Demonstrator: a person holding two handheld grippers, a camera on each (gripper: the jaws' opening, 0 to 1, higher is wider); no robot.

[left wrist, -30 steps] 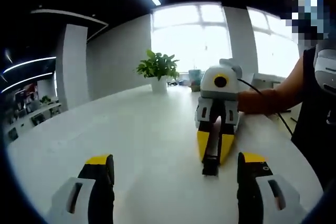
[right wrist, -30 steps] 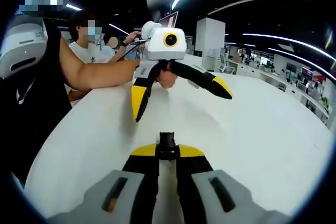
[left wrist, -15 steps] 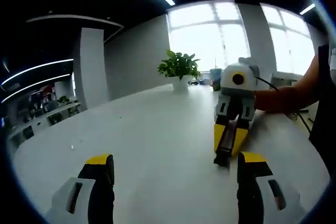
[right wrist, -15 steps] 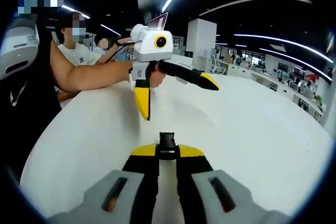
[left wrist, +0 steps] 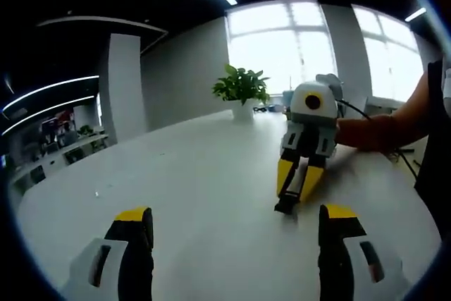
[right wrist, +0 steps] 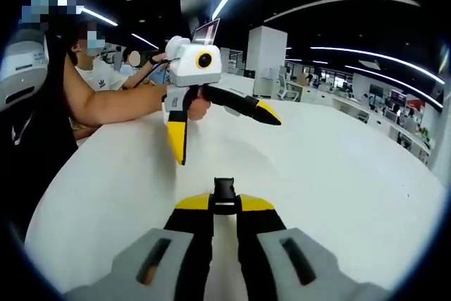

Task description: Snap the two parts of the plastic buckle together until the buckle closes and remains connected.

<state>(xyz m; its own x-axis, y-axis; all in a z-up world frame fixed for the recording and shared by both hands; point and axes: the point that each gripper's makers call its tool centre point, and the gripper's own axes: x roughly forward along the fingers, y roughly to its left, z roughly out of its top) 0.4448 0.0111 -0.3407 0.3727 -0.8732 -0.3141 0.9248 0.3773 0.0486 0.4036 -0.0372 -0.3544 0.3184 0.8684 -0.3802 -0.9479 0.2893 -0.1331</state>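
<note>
Black plastic buckle part is clamped in my right gripper above the white tabletop; my left gripper is spread wide, holding nothing.

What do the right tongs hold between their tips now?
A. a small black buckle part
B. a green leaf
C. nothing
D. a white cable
A: in the right gripper view the right tongs are shut on a small black buckle part that sticks out past their yellow tips.
</note>
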